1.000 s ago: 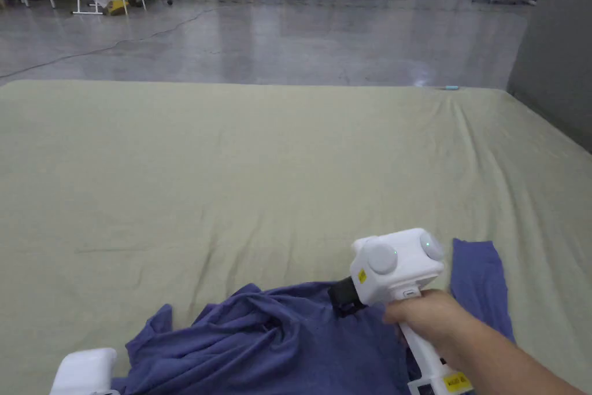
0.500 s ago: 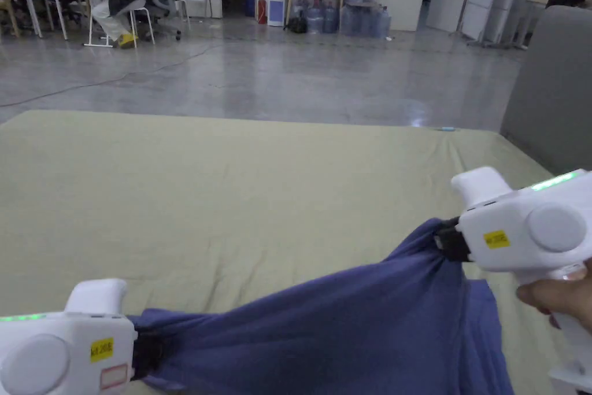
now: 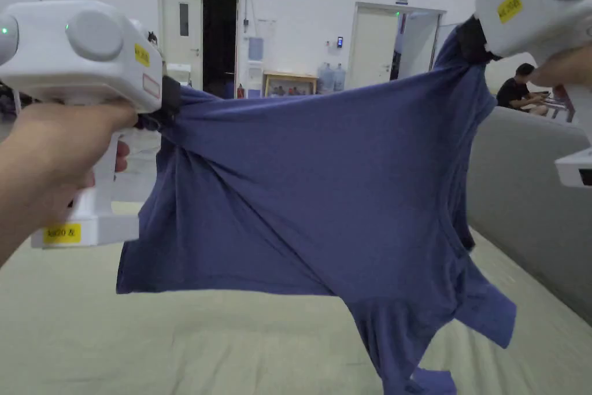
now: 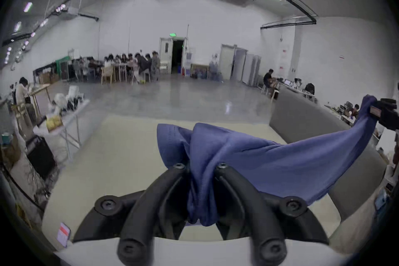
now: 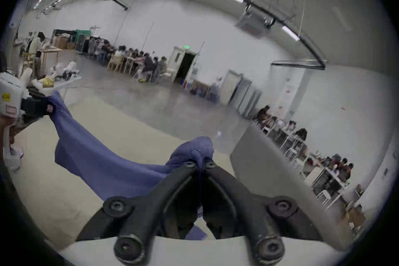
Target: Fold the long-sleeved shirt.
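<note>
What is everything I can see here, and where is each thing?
shirt: one, blue-purple, hanging in the air, stretched between both grippers, lowest part near the bed sheet
bed sheet: one, pale green, spread flat below the shirt
padded panel: one, grey, along the sheet's right edge
doors: two, white, far wall
people at tables: several, far side of the hall
left gripper: one, white with black jaws, shut on shirt
right gripper: one, white with black jaws, shut on shirt
left hand: one, on the left gripper's handle
</note>
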The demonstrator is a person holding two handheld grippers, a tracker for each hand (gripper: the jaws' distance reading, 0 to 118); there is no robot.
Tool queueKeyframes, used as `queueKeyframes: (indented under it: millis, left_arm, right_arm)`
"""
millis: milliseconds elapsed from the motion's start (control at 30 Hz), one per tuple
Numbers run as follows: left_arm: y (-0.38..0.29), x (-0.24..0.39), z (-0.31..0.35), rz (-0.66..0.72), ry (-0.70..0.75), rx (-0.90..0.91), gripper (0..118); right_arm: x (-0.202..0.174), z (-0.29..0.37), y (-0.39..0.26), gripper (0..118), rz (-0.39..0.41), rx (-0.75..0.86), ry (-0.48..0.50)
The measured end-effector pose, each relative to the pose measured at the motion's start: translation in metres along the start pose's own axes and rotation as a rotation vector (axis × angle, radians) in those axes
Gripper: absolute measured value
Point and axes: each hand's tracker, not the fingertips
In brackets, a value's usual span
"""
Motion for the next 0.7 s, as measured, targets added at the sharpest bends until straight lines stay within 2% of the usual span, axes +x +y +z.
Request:
queueKeyframes:
  millis: [100, 133, 167, 200, 300, 367, 467, 567, 700]
  left_arm:
    - [0.057, 0.005, -0.003, -0.016, 0.049, 0.052, 9]
    - [0.076, 0.004, -0.006, -0.011, 0.071, 0.068, 9]
    - [0.091, 0.005, -0.007, 0.001, 0.097, 0.097, 9]
    - [0.105, 0.007, -0.007, 0.001, 0.109, 0.096, 9]
    - [0.134, 0.011, -0.002, 0.019, 0.131, 0.154, 9]
    - [0.142, 0.012, -0.002, 0.023, 0.129, 0.184, 9]
    - [0.123, 0.014, -0.010, -0.032, 0.149, 0.188, 9]
    - [0.090, 0.004, -0.036, -0.056, 0.150, 0.105, 9]
    - [0.033, -0.020, -0.070, -0.022, 0.142, 0.044, 9]
  right_arm:
    - [0.003, -0.023, 0.048, 0, 0.042, 0.040, -0.083]
    - [0.000, -0.028, 0.064, 0, 0.120, 0.092, -0.131]
    - [-0.002, -0.031, 0.078, 0, 0.143, 0.145, -0.183]
    - [-0.002, -0.038, 0.088, 0, 0.140, 0.172, -0.193]
    - [-0.002, -0.045, 0.118, 0, 0.044, 0.172, -0.222]
    - [-0.002, -0.052, 0.125, 0, 0.009, 0.185, -0.206]
    - [-0.006, -0.076, 0.121, 0, 0.012, 0.163, -0.195]
    - [-0.011, -0.105, 0.094, 0, -0.054, 0.101, -0.096]
    - [-0.026, -0.150, 0.031, 0, -0.174, 0.022, 0.040]
